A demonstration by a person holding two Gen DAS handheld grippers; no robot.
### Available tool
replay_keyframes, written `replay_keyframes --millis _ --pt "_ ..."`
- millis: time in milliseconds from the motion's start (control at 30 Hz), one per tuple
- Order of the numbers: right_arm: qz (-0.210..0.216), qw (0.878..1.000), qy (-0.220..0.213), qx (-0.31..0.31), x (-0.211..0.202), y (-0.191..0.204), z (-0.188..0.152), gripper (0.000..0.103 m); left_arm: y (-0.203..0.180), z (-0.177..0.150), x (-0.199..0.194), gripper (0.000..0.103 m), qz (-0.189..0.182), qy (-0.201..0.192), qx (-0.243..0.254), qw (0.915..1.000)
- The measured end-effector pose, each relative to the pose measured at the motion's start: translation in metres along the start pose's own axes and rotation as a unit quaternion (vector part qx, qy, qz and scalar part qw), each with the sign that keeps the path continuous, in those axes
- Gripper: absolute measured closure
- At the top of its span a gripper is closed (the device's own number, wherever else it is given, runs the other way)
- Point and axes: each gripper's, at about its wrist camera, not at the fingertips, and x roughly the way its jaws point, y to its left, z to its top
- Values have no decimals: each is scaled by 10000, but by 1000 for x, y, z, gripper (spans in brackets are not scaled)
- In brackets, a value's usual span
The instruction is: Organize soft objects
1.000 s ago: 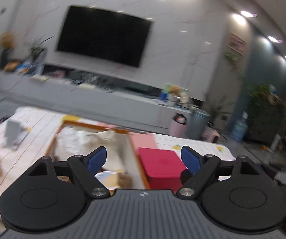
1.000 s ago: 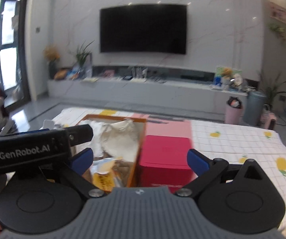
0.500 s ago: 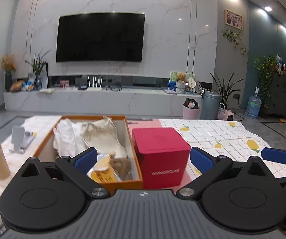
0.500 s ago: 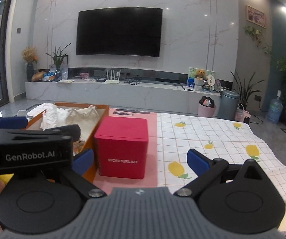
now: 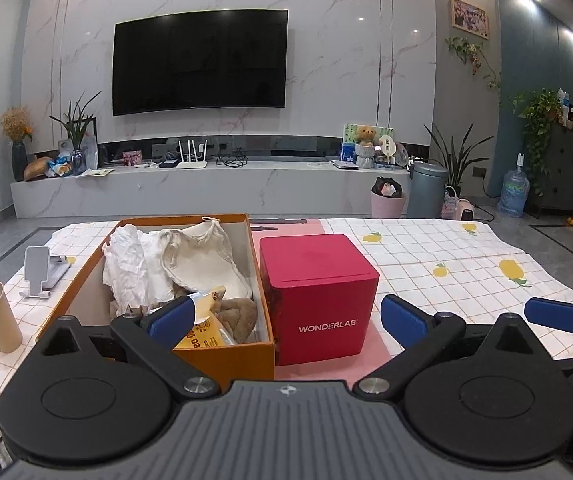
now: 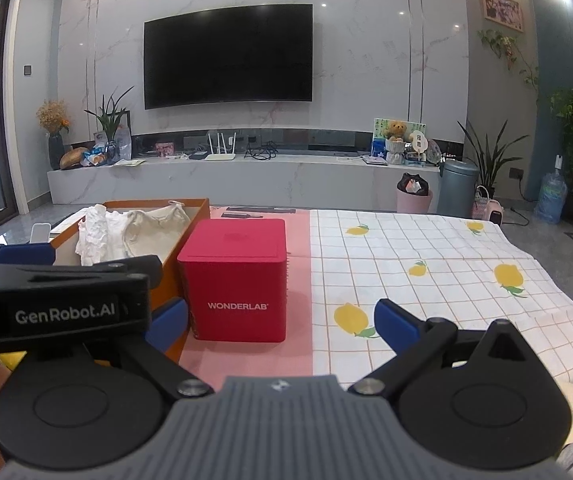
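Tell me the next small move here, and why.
Probably ease the left claw forward and down into the orange box toward the cream cloth. Both claws are open and empty, the right claw faces the closed red box, and the soft items sit heaped in the orange box.

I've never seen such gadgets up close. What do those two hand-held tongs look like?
Both look alike: the left tongs and right tongs have blue fingertips on black linkage arms, round black discs either side and a ribbed grey body. White "GenRobot.AI" lettering marks the left one's side. No cables show.
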Motion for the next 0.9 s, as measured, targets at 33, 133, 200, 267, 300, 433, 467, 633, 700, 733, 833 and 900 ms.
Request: replay_keyframes --millis 33,133,200,267,300,433,467,633,700,733,833,900 --pt "-17 10000 4 -10 0 0 0 5 -1 0 0 0 17 0 -2 10000" --pt "-50 10000 27 -18 0 -1 0 5 -2 -1 0 0 44 37 -28 10000" --pt "-44 10000 31 -10 0 -2 0 5 -1 -1 0 0 40 47 -33 10000" --pt "-48 10000 35 -16 0 -2 0 5 -2 -1 0 0 57 34 -22 10000" --pt "-59 10000 41 -22 0 -2 0 5 -2 -1 0 0 67 39 -24 10000" --pt "-74 9999 64 -21 1 -2 0 5 -2 -1 1 0 94 59 -17 9999" --pt "-72 9999 77 -27 1 -2 0 5 -2 -1 1 0 98 55 6 9999" --pt "-92 9999 129 -60 1 -2 -1 5 -3 -1 2 0 116 72 24 9999" --pt "-92 9998 136 -60 1 -3 -1 5 -4 -2 2 0 118 72 27 9999" --pt "-91 9998 138 -59 1 -3 -1 5 -4 -2 2 0 120 75 28 9999" --pt "-90 9998 141 -58 1 -3 -1 5 -4 -2 2 0 122 78 23 9999" --pt "-89 9999 138 -52 1 -3 -1 5 -4 -1 2 0 121 77 24 9999"
